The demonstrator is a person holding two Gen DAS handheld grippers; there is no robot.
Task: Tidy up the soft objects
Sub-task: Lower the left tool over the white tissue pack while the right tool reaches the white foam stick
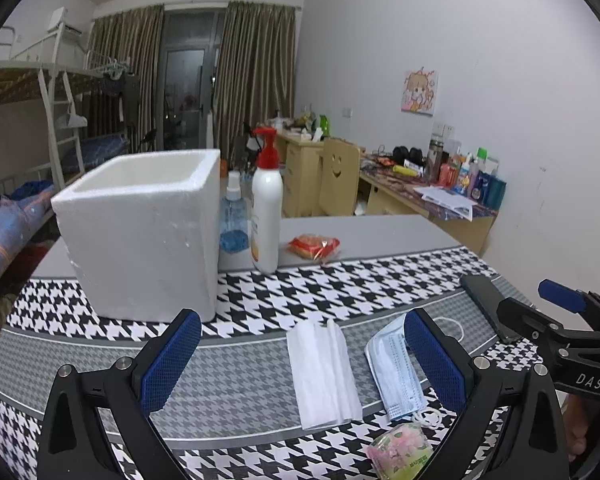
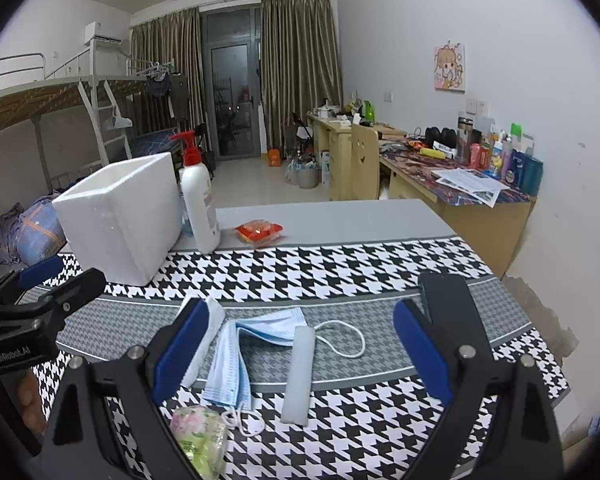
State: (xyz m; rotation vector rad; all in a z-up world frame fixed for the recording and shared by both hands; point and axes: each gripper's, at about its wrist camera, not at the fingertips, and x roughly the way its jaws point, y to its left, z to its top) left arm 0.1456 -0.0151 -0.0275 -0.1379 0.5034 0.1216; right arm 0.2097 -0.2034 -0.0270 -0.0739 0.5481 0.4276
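Observation:
A white foam box point(image 1: 140, 228) stands open-topped on the houndstooth table cover; it also shows in the right wrist view point(image 2: 120, 216). A folded white tissue point(image 1: 324, 372) lies between my left gripper's point(image 1: 300, 356) open fingers. A blue face mask point(image 1: 396, 372) lies beside it, also in the right wrist view point(image 2: 244, 356). A flowered tissue pack point(image 1: 400, 450) lies near the front edge. My right gripper point(image 2: 300, 344) is open above the mask and a white strip point(image 2: 300, 376). Both grippers are empty.
A white pump bottle with a red top point(image 1: 266, 200) and a blue spray bottle point(image 1: 233, 216) stand behind the box. A red snack packet point(image 1: 314, 246) lies on the grey table top. A black phone point(image 2: 448, 300) lies at the right. Desks and bunk beds stand behind.

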